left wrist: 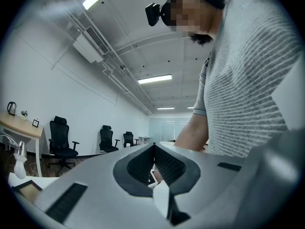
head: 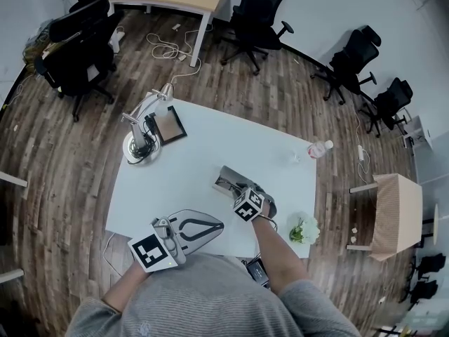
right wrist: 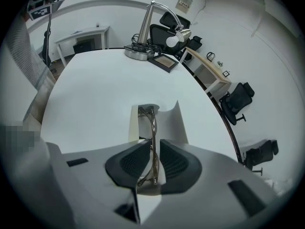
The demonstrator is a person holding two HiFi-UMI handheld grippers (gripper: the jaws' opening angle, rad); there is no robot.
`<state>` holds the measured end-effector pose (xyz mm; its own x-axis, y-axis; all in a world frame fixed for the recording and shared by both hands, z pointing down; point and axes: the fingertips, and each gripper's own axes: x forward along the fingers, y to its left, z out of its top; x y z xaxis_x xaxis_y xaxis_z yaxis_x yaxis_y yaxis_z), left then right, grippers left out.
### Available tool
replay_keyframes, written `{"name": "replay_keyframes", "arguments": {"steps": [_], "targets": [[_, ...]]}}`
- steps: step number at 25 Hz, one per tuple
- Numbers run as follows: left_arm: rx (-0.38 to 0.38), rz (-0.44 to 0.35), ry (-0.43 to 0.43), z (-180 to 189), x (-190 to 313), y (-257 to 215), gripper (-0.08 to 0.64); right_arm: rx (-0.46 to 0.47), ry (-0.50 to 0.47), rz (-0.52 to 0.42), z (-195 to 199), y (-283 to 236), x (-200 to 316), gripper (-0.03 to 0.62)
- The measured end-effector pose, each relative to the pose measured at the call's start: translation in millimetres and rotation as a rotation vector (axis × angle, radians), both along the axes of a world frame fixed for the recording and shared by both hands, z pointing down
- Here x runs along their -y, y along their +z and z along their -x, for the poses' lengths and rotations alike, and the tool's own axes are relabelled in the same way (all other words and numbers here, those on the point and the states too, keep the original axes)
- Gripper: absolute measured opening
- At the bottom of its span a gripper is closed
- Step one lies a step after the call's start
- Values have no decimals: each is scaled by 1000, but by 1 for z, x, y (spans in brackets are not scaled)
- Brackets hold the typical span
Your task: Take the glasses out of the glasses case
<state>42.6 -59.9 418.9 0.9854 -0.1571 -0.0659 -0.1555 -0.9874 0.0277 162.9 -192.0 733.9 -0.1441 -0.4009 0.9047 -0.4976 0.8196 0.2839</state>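
My right gripper [right wrist: 153, 165] is clamped on the glasses [right wrist: 153, 123], which stand in the open case [right wrist: 178, 120] on the near right of the table [right wrist: 95, 89]. My left gripper [left wrist: 153, 149] is closed on nothing, at the near edge. The glasses are likely light, thin and fragile, so grip the frame gently. One pair, one case.
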Motion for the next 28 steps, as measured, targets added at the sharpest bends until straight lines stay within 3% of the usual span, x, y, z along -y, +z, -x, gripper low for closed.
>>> {"name": "replay_keyframes", "arguments": {"steps": [28], "targets": [[13, 22, 0, -1, 4, 5, 12, -121, -115, 2, -8, 13, 2, 29]]}}
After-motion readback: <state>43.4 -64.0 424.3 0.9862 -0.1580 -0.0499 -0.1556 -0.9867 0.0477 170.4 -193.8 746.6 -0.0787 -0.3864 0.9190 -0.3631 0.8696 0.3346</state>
